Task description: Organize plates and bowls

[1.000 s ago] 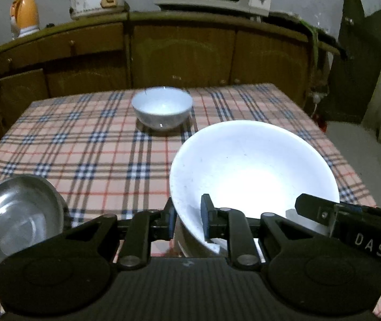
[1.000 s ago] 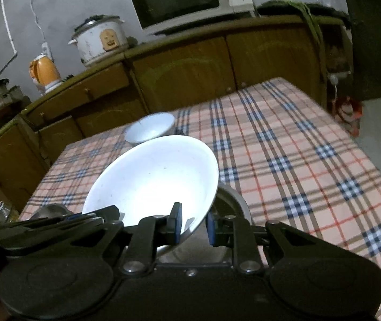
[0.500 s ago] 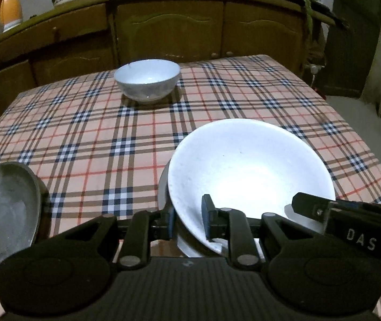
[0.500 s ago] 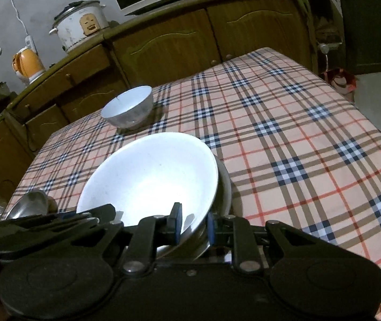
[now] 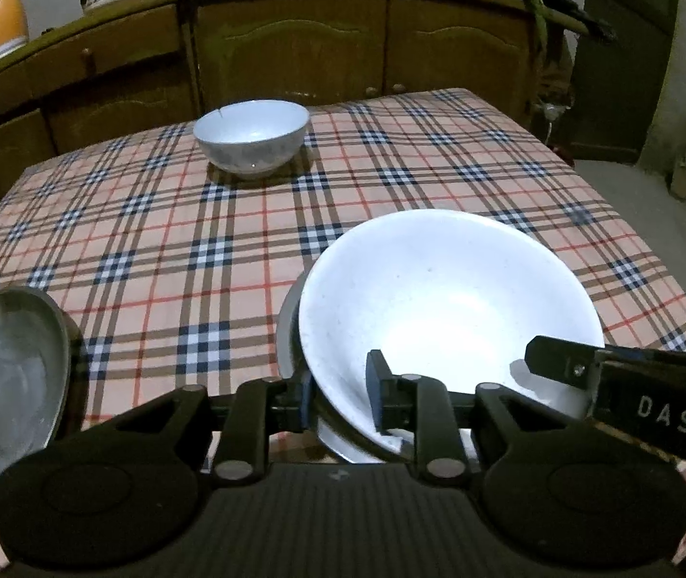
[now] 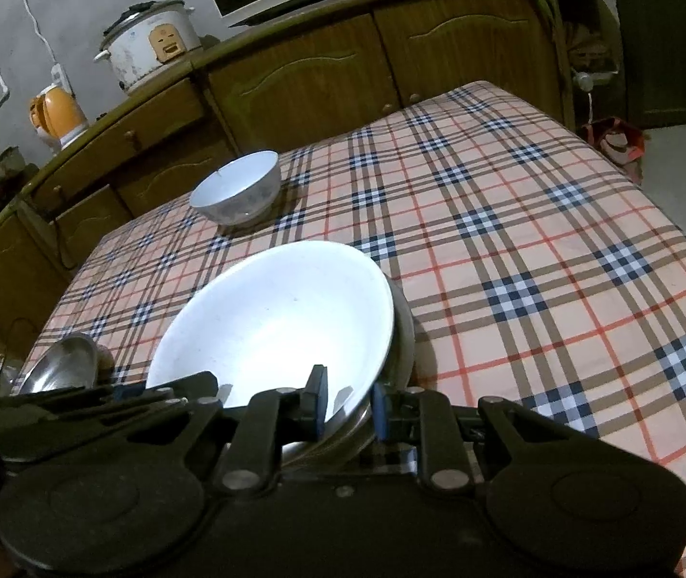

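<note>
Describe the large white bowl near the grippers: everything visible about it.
The large white bowl is wide, shallow and glossy, ceramic-looking, empty, with faint specks inside. It is tilted, nested in a metal dish on the plaid tablecloth. Its near rim lies between the pads of both grippers: the right gripper is clamped on it, and the left gripper is opening, with a gap at its inner pad.

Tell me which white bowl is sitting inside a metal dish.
The large white bowl between the grippers, nested in a metal dish. The small white bowl stands alone on the tablecloth.
</note>
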Available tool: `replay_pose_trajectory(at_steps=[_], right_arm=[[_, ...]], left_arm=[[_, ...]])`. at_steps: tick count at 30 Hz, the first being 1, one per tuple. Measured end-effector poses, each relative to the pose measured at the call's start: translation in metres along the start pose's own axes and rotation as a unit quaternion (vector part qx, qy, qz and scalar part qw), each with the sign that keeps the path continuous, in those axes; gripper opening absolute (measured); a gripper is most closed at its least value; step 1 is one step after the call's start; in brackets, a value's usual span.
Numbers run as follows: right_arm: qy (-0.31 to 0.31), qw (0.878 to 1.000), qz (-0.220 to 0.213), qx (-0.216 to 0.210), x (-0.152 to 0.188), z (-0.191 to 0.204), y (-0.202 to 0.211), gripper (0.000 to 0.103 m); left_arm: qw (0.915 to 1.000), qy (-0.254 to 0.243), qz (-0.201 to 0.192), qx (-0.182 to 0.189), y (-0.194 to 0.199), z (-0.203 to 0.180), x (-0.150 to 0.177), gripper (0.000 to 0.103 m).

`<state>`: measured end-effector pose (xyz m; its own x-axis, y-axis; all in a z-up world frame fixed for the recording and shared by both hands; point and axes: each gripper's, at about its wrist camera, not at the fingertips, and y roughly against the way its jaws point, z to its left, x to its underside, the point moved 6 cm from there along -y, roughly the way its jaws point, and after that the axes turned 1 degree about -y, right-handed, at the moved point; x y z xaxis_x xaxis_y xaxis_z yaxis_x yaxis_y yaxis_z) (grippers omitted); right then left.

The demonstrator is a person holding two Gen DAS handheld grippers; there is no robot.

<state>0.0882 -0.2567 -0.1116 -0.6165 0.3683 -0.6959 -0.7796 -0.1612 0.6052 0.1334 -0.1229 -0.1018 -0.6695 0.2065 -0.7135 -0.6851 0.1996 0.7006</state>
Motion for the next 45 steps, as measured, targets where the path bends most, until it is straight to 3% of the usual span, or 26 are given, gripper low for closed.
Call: replay_pose_trajectory(at_steps=[16, 19, 21, 28, 31, 32, 34, 43, 45], right_arm=[[0.010, 1.000, 0.011, 0.013, -0.005, 0.001, -0.007, 0.025], [0.013, 1.000, 0.022, 0.013, -0.010, 0.003, -0.012, 0.025], [0.022, 0.999, 0.028, 0.017, -0.013, 0.006, -0.015, 0.025], [0.050, 0.997, 0.048, 0.037, -0.019, 0.013, -0.022, 0.025], [0.055, 0.996, 0.052, 0.037, -0.020, 0.013, -0.023, 0.025], [0.056, 0.997, 0.050, 0.034, -0.021, 0.014, -0.022, 0.038], [0.061, 0.996, 0.046, 0.039, -0.022, 0.015, -0.020, 0.040], [0.054, 0.998, 0.020, 0.027, -0.032, 0.021, -0.010, 0.040], [0.052, 0.998, 0.012, 0.018, -0.037, 0.024, -0.008, 0.044]], left_arm=[[0.9995, 0.014, 0.020, 0.018, -0.008, 0.002, 0.003, 0.032], [0.9991, 0.017, 0.027, 0.028, -0.010, 0.003, 0.003, 0.043], [0.9981, 0.021, 0.032, 0.048, -0.011, 0.002, 0.002, 0.059], [0.9975, 0.021, 0.036, 0.057, -0.006, 0.008, -0.002, 0.072], [0.9990, 0.012, 0.026, 0.036, -0.001, 0.013, -0.005, 0.088], [0.9998, 0.009, 0.014, 0.014, 0.002, 0.017, -0.006, 0.093], [0.9999, 0.008, 0.003, -0.005, 0.005, 0.026, -0.009, 0.093], [0.9980, 0.062, -0.009, -0.013, 0.013, 0.056, -0.019, 0.093], [0.9975, 0.068, -0.014, -0.015, 0.016, 0.059, -0.023, 0.093]])
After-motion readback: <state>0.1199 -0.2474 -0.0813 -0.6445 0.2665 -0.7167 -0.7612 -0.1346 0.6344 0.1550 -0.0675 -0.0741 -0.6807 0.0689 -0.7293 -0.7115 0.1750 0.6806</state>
